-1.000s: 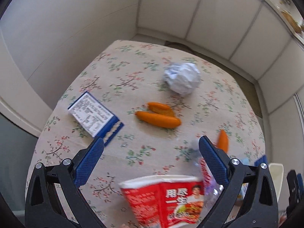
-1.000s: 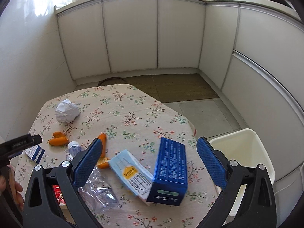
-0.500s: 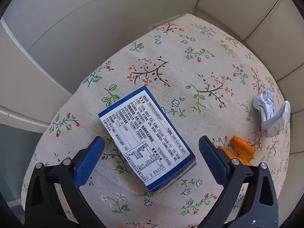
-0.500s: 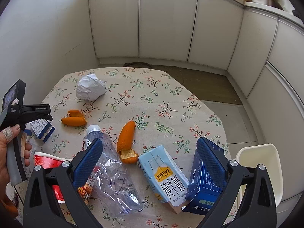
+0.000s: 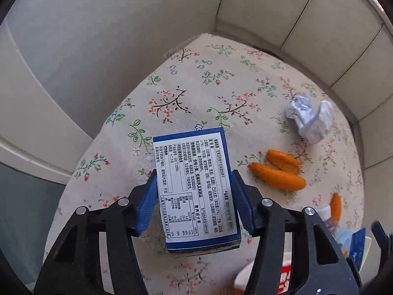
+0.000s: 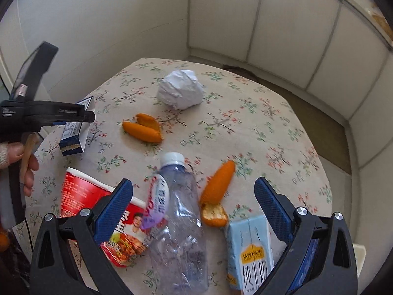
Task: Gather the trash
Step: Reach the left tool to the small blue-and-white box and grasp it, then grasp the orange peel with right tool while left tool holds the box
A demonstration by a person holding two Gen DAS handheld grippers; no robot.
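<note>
On the floral table a blue box with a white printed label sits between the pads of my left gripper. The jaws are closing and both pads lie against its long sides. The right wrist view shows this box tipped up on one end under the left gripper, held by a person's hand. My right gripper is open, hovering over a crushed clear bottle. The bottle lies between a red noodle cup and a pale blue milk carton.
A ball of crumpled white paper lies toward the far side. Orange peels sit mid-table and another peel lies beside the bottle. White cabinet walls surround the table. A white bin edge shows at the lower right.
My left gripper swung from the noodle cup over to the blue box, and its jaws closed in around it. My right gripper swung left from the cartons to over the bottle.
</note>
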